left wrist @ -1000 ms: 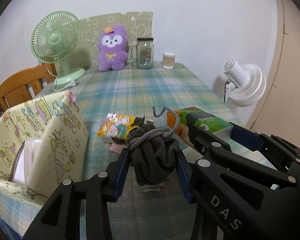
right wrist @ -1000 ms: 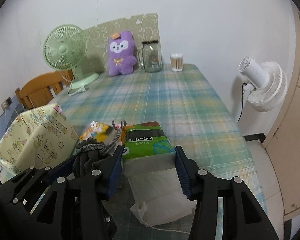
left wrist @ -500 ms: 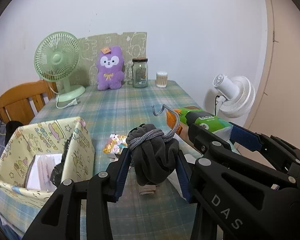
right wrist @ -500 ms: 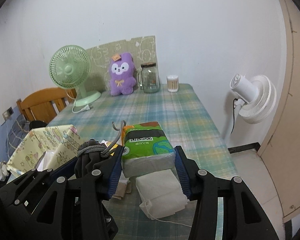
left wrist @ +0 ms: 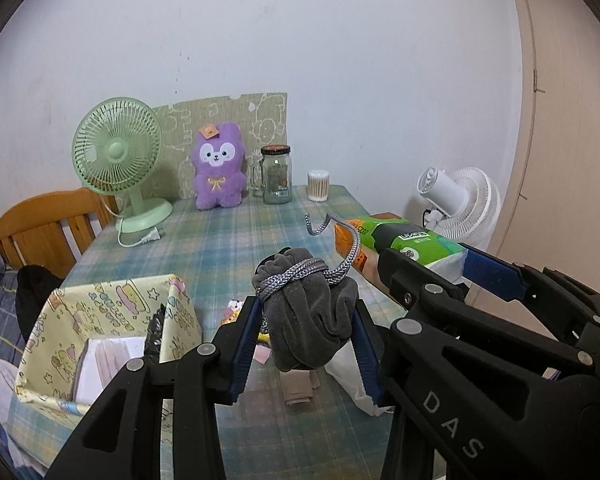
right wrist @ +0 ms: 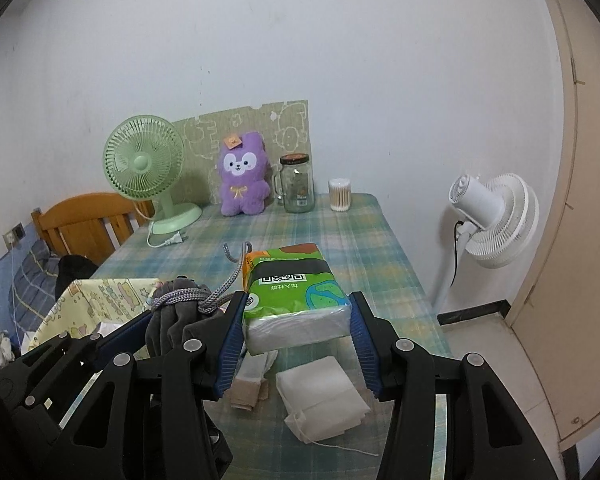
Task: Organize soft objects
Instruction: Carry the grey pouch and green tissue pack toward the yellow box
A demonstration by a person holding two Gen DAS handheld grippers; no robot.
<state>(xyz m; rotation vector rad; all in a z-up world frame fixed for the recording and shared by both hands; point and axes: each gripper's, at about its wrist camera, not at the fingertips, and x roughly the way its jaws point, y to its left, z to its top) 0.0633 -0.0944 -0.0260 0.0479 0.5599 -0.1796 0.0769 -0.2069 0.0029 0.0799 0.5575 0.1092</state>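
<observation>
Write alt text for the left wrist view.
The left tool grips a grey drawstring pouch above a plaid table. A yellow patterned box sits lower left; the right tool holds a green tissue pack alongside.

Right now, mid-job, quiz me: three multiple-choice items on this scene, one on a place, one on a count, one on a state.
1. Where is the purple plush toy?
A. inside the patterned box
B. at the table's far end, between the green fan and the glass jar
C. on the floor

2. How many fans are in view?
A. one
B. two
C. three

3. What is the left tool doing?
A. hanging open
B. shut on the grey drawstring pouch
C. shut on the tissue pack

Answers:
1 B: it sits by the wall, between the green fan and the glass jar.
2 B: the green fan and the white fan.
3 B: both pads press the grey drawstring pouch; the right tool grips the tissue pack.
</observation>
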